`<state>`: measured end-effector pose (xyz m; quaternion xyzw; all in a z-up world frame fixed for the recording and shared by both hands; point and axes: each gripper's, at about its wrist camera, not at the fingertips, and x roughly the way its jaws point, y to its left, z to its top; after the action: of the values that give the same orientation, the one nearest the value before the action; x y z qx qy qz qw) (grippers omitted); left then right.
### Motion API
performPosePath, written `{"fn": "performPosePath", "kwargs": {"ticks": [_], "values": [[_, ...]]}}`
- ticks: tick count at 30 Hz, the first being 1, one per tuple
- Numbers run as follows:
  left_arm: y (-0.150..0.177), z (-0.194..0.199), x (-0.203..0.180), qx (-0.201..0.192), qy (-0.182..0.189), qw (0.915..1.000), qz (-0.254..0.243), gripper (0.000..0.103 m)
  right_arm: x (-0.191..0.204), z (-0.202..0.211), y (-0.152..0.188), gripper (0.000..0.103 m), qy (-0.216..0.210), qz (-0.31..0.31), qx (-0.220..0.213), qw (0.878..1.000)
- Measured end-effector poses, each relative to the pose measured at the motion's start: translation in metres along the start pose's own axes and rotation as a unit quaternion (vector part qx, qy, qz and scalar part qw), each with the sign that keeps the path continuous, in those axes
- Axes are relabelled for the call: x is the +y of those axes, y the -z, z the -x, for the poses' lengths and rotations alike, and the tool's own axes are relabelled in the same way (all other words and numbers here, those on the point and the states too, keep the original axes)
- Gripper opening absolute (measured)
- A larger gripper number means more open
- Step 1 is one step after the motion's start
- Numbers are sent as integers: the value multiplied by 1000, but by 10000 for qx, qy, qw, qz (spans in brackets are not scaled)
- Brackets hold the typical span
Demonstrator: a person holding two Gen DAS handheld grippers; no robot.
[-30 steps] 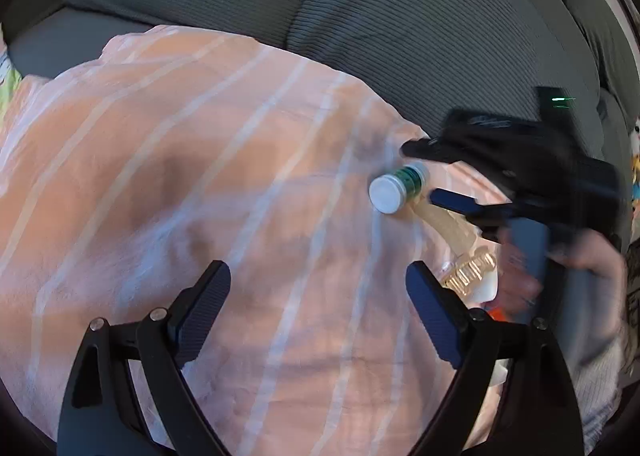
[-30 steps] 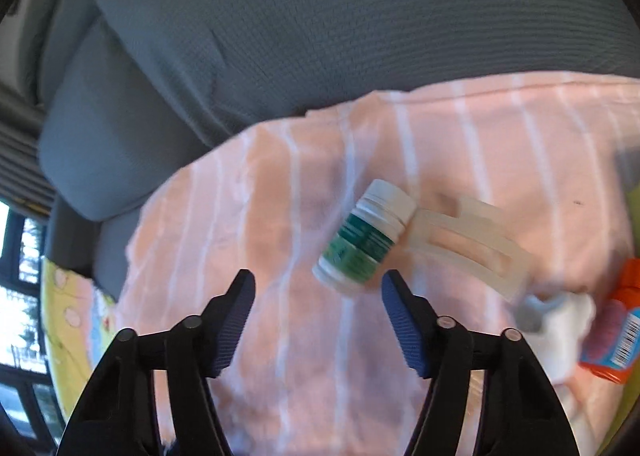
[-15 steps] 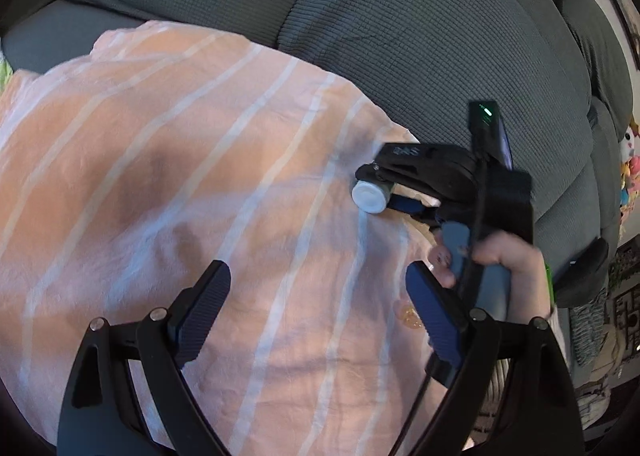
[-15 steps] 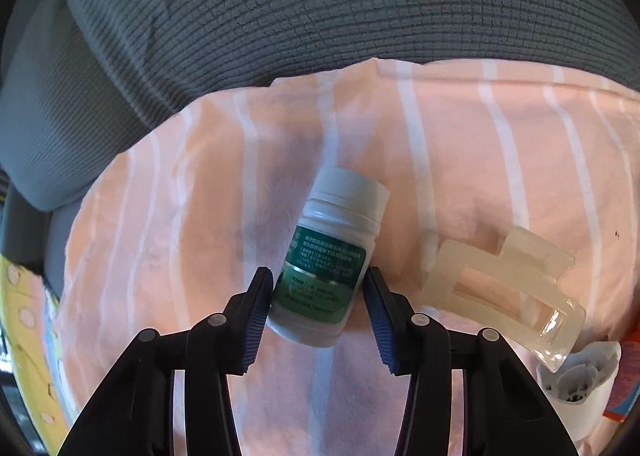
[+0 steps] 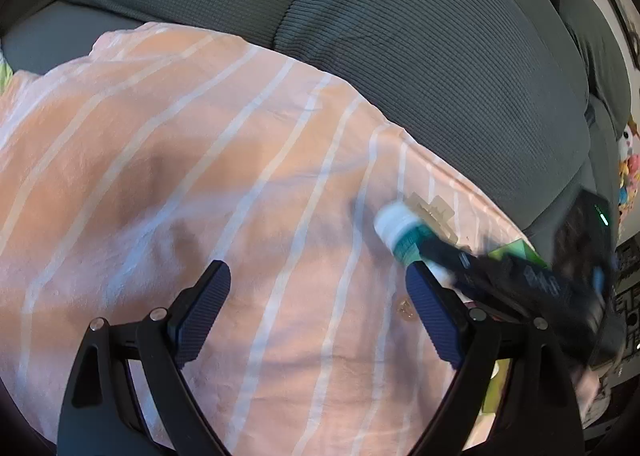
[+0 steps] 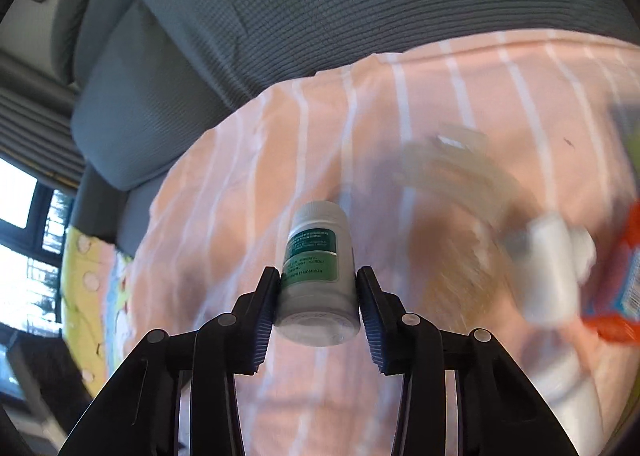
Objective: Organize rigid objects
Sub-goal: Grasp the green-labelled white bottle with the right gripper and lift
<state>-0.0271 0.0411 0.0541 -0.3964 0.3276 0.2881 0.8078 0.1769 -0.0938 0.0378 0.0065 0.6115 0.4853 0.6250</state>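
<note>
A white pill bottle (image 6: pixel 316 244) with a green label sits between the pads of my right gripper (image 6: pixel 318 280). Its jaws are closing and both pads press on the bottle's lower body. The bottle points cap forward above the peach striped blanket (image 6: pixel 280 135). In the left wrist view the same bottle (image 5: pixel 400 228) sticks out of the right gripper (image 5: pixel 432 252) at the right. My left gripper (image 5: pixel 318 284) hangs open over bare blanket (image 5: pixel 180 155), nothing between its fingers. A translucent hair clip (image 5: pixel 430 207) lies just behind the bottle.
The clip (image 6: pixel 452 159) is blurred in the right wrist view, with a white plastic item (image 6: pixel 552 256) and an orange packet (image 6: pixel 624 268) to its right. Grey sofa cushions (image 5: pixel 400 35) rise behind the blanket. A yellow patterned cloth (image 6: pixel 92 276) lies at the left.
My right gripper came in around the lying bottle, closed on it and carried it off the blanket, away from the clip. The left gripper has stayed open in place.
</note>
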Motion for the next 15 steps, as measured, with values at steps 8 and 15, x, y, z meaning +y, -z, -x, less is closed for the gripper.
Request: {"fn": "performPosePath", "kwargs": {"ticks": [8,15], "values": [[19,-4,-24,257,151,9981,-530,89,-34,33,60,42,218,100,69,9997],[47,-16,-47,803,360,9928,-807,89,-49,40,81,42,663,183,102,9976]]}}
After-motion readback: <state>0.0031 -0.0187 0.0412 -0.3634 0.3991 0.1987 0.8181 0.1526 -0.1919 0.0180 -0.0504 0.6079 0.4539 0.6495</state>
